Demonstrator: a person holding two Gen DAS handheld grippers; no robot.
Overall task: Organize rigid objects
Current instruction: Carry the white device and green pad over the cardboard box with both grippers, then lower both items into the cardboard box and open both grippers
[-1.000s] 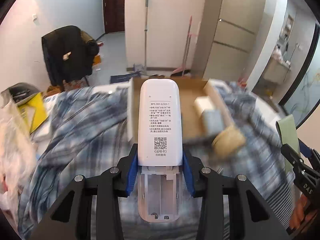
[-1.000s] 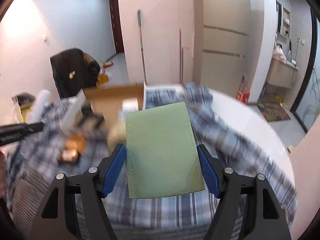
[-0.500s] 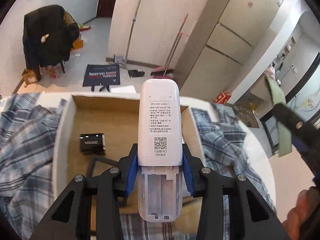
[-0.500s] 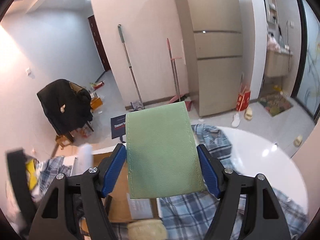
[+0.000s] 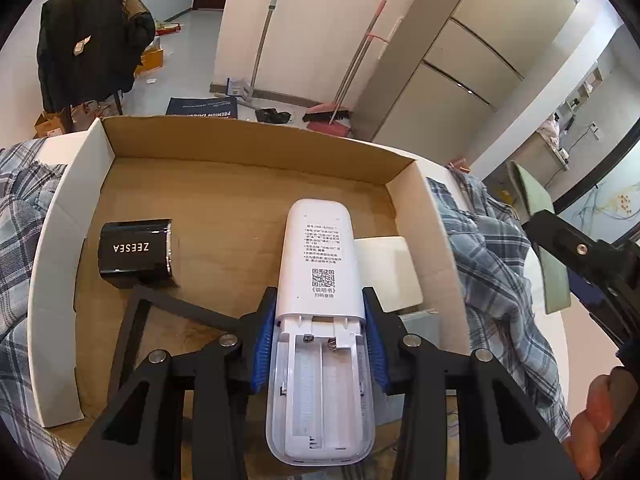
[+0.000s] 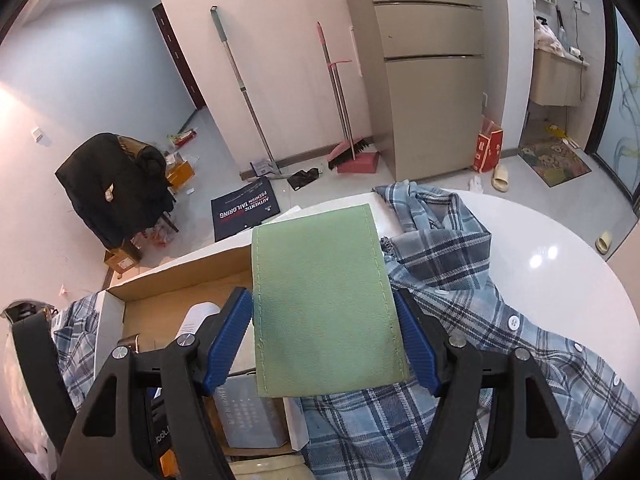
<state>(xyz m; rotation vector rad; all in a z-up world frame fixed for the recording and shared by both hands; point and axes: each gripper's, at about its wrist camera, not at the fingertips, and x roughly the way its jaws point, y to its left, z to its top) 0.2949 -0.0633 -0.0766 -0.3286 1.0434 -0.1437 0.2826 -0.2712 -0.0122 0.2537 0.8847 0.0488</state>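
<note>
Below left gripper (image 5: 320, 344): open brown cardboard box (image 5: 248, 152) | clamps white plastic remote (image 5: 320, 280) (battery bay bare), poised for drop-in | right gripper (image 6: 324, 344) pinches green stitched leather pouch (image 6: 320, 300), box to its left

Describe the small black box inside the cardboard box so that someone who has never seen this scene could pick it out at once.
Find the open cardboard box on the plaid cloth. On its floor, near the left wall in the left wrist view, lies the small black box. It is the only glossy black item there and has ZEESEA in white letters, unlike the white remote and pale flat items to its right.
</note>
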